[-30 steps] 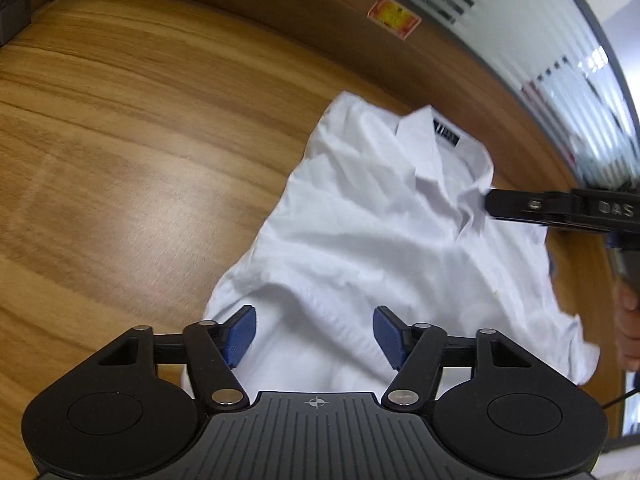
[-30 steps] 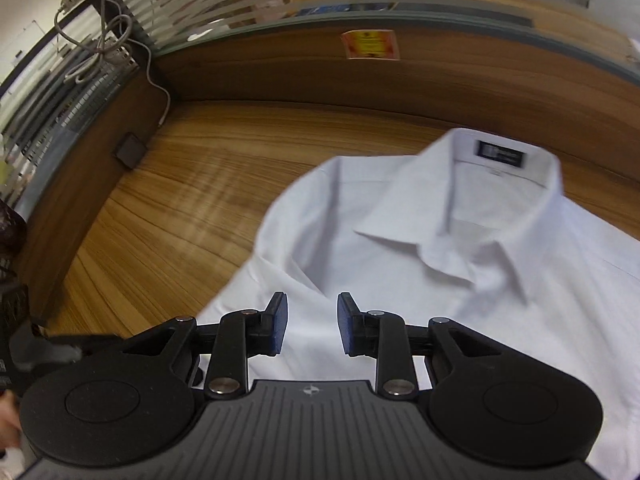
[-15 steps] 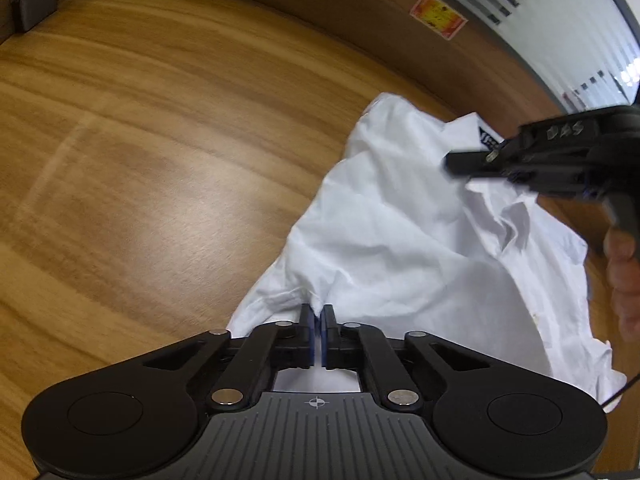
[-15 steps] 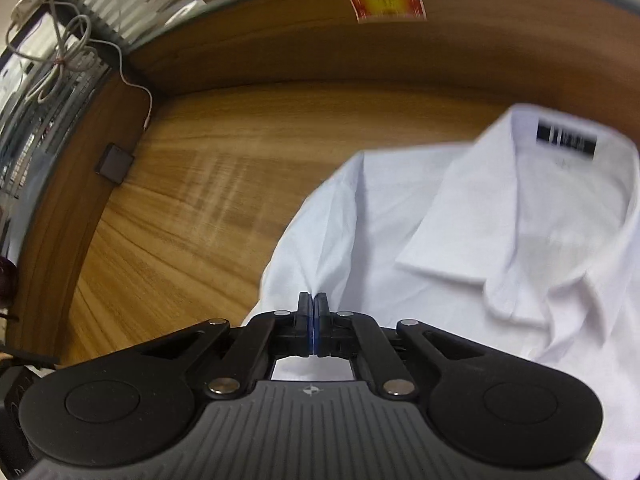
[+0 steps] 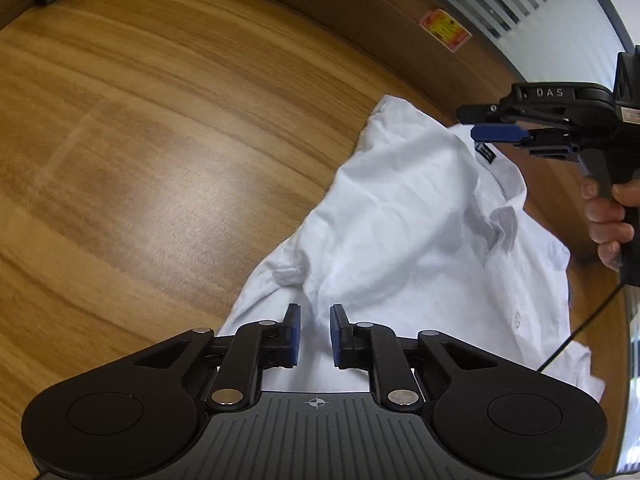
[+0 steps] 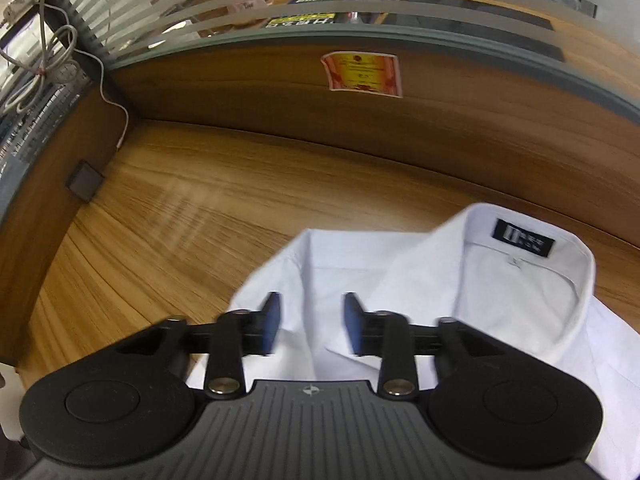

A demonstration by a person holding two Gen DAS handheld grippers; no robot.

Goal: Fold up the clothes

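My left tool [image 5: 315,335] hangs low over the near edge of the white shirt [image 5: 408,248], blue pads parted a little, gripping nothing. The shirt lies rumpled on the wooden surface [image 5: 140,152], collar [image 6: 520,264] toward the far wall. To fold well, I judge I should smooth the left shoulder flat, then pinch both ends of one side seam together so the fold line runs straight. My right tool [image 6: 312,322] hovers above the shoulder beside the collar, pads wider apart, empty too. Half a second ago both tools were pinched on cloth; now both have let go, and the fabric has settled flatter.
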